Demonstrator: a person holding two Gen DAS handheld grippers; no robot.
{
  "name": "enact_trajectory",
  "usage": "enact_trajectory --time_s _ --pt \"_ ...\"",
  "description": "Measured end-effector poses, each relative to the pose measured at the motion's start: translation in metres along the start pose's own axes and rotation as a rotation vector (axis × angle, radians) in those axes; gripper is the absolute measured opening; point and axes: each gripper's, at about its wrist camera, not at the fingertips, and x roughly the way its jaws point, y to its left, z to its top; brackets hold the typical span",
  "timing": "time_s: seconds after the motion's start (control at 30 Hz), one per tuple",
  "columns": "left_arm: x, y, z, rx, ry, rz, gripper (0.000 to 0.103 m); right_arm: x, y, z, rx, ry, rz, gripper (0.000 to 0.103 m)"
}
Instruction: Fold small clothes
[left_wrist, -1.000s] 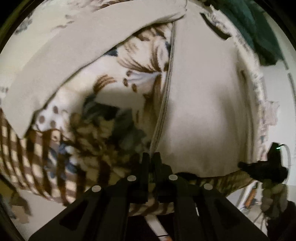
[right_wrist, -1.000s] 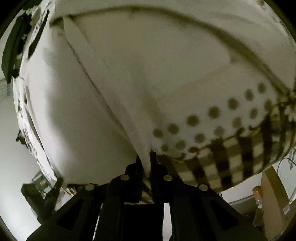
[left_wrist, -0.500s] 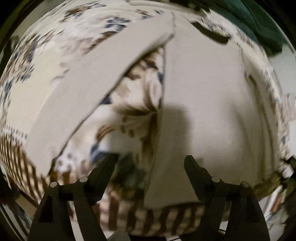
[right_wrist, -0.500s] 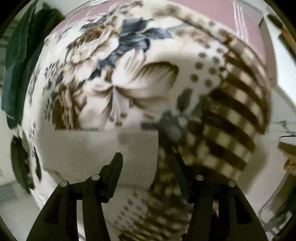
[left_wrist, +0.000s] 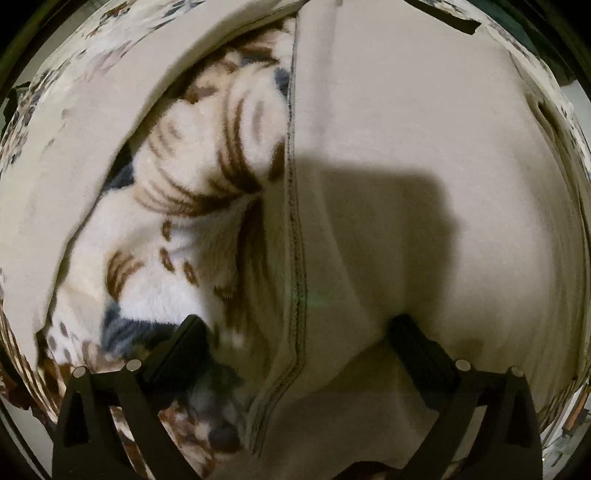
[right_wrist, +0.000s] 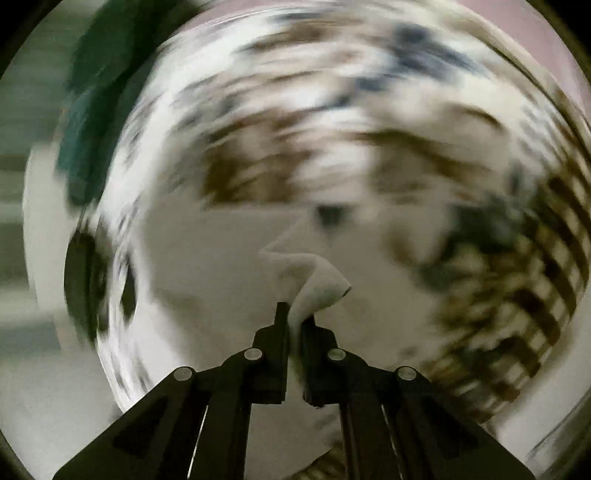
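Both hand-held grippers work over one pale garment (left_wrist: 424, 166) that lies spread on a flower-patterned blanket (left_wrist: 192, 236). The left gripper (left_wrist: 295, 341) has its jaws wide apart, straddling the garment's stitched hem (left_wrist: 295, 258) just above the cloth and gripping nothing. The right gripper (right_wrist: 294, 317) has its jaws pressed together on a pinched-up peak of the same pale cloth (right_wrist: 314, 280), raised off the flat part.

By the look of it the fold is only begun. One band of the garment already lies turned over at the upper left of the left wrist view, yet most of the cloth lies in a single broad layer, with further folds to make.

In that view the hem runs straight away from the gripper, and the garment's long axis seems to follow it. The right wrist view is too blurred to confirm this.
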Motion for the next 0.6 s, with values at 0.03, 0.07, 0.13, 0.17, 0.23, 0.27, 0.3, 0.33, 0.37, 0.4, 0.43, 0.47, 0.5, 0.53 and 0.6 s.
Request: enact_trajectory --time_s 0.03,0.07,0.13,0.17,0.23,0.27,0.3,0.33,0.37,0.4,0.43,0.47,0.5,0.53,0.6 --pt "0.001 0.000 0.000 0.002 -0.001 -0.002 0.103 0.000 0.024 -0.007 -0.068 0.014 0.004 0.006" --pt "0.001 0.000 0.000 0.004 0.002 -0.007 0.103 0.005 0.055 -0.017 -0.159 0.036 0.002 0.006" --pt "-0.009 0.016 -0.009 -0.001 0.013 -0.030 0.103 0.020 0.124 -0.052 -0.385 0.104 -0.012 0.006" --pt "-0.014 0.023 -0.011 -0.017 0.014 -0.039 0.103 0.034 0.159 -0.077 -0.510 0.151 -0.031 0.006" --pt "-0.030 0.040 -0.018 -0.075 -0.003 -0.032 0.103 0.062 0.207 -0.126 -0.719 0.215 -0.081 0.006" --pt "-0.039 0.052 -0.024 -0.108 -0.015 -0.017 0.103 0.076 0.224 -0.151 -0.806 0.242 -0.105 0.006" --pt "-0.046 0.063 -0.029 -0.140 -0.028 -0.002 0.103 0.095 0.241 -0.177 -0.893 0.286 -0.135 0.005" --pt "-0.055 0.077 -0.035 -0.180 -0.044 0.020 0.103 0.112 0.250 -0.206 -0.973 0.322 -0.157 0.005" --pt "-0.063 0.092 -0.043 -0.219 -0.057 0.043 0.103 0.128 0.255 -0.233 -1.043 0.350 -0.186 0.005" --pt "-0.069 0.108 -0.050 -0.256 -0.059 0.064 0.103 0.139 0.258 -0.245 -1.083 0.362 -0.205 0.005" --pt "-0.072 0.119 -0.055 -0.281 -0.060 0.076 0.103 0.152 0.259 -0.264 -1.134 0.377 -0.230 0.005" --pt "-0.076 0.133 -0.061 -0.310 -0.065 0.087 0.103 0.163 0.259 -0.278 -1.160 0.390 -0.253 0.005" --pt "-0.079 0.143 -0.066 -0.327 -0.068 0.101 0.103 0.171 0.255 -0.284 -1.176 0.395 -0.274 0.005" --pt "-0.081 0.153 -0.071 -0.343 -0.069 0.118 0.103 0.177 0.251 -0.291 -1.184 0.400 -0.293 0.005" --pt "-0.083 0.169 -0.079 -0.368 -0.077 0.133 0.103 0.186 0.249 -0.294 -1.164 0.416 -0.312 0.005"
